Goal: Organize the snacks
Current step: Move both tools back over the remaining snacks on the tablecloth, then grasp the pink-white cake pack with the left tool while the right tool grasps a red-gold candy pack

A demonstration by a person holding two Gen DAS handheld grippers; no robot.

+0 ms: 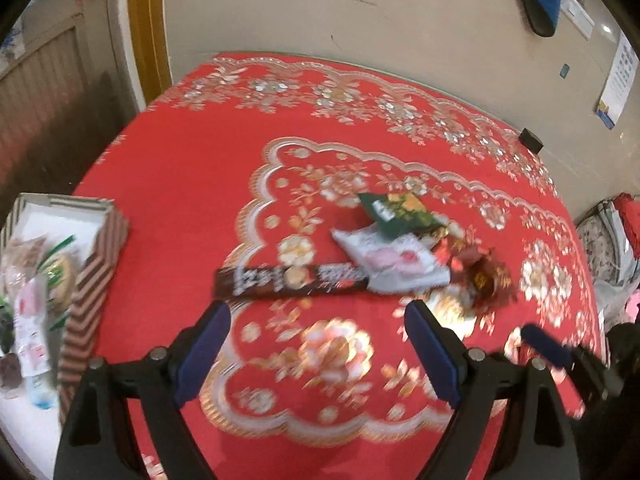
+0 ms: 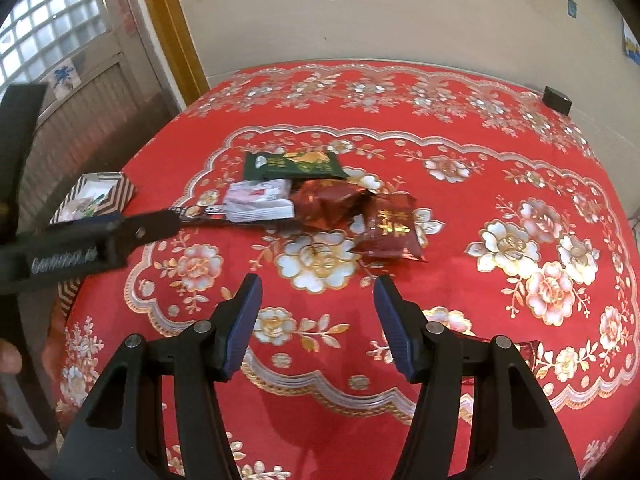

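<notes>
1. The bench under its red cloth with gold and silver flowers (image 2: 460, 360) carries everything; it fills both views.
2. A striped cardboard box with a white inside (image 1: 96, 280) sits at the bench's left edge and already holds several packets, too blurred to count.
3. The left tongs (image 1: 316, 344) hang released and wide above bare cloth, just short of the pile, with nothing between their pads.
4. The right tongs (image 2: 318, 320) stand partly spread and empty, also short of the pile.
5. One long dark-brown chocolate bar wrapper (image 1: 292, 280) lies nearest the left tongs, its right end touching the white packet.
6. One white packet with pink print (image 2: 260, 202) and one dark-green packet with gold print (image 2: 292, 166) overlap.
7. Two dark-red foil packets with gold lettering (image 2: 390, 230) crowd the pile's right side; a third red wrapper (image 2: 528, 350) peeps out behind the right tongs' arm.
8. Risk, as I judge it: the packets overlap, so a pinch may lift two or drag a neighbour; flat slippery foil could slide out; both tongs closing on one pile may collide.
</notes>
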